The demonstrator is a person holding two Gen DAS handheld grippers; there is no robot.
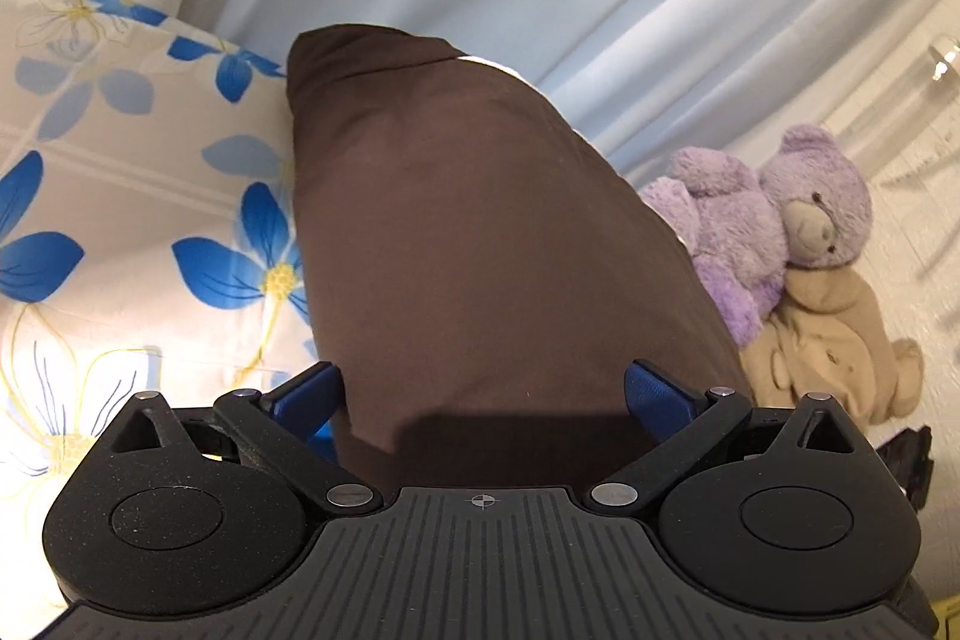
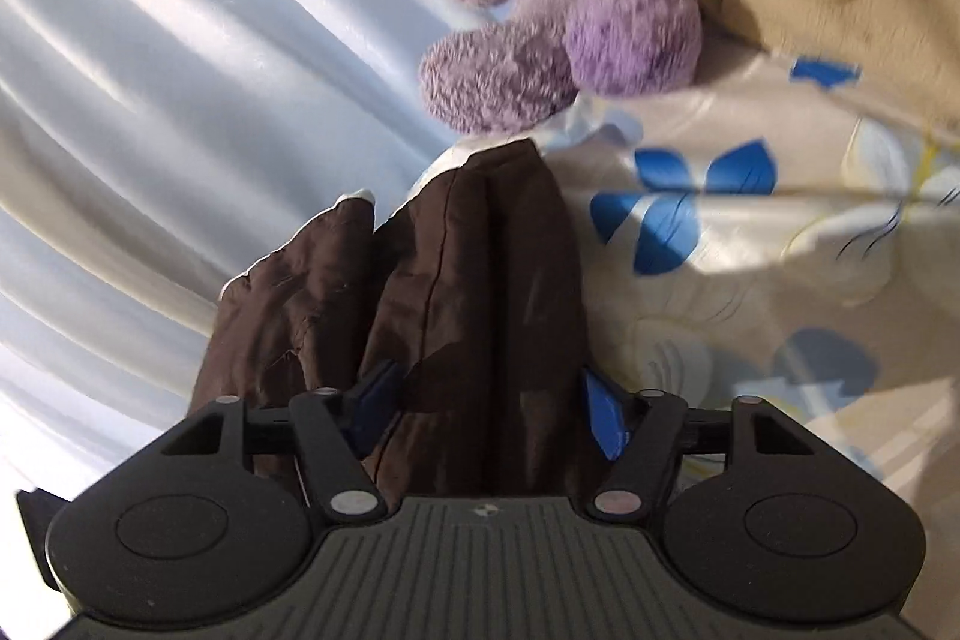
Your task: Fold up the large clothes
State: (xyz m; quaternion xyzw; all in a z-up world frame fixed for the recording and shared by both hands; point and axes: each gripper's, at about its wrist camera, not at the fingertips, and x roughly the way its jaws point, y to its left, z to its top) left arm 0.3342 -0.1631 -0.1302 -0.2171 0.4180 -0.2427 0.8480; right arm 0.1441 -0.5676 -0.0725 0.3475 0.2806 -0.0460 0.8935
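1 brown garment (image 1: 480, 232) | 2 plush bears (image 1: 804, 196) | left gripper (image 1: 483, 394), right gripper (image 2: 489, 400): spread, straddling cloth

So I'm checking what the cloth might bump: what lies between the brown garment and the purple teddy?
In the right wrist view, only flowered bedding separates the brown garment from the purple teddy.

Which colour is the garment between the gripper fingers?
Dark brown garment; clearest in the left wrist view.
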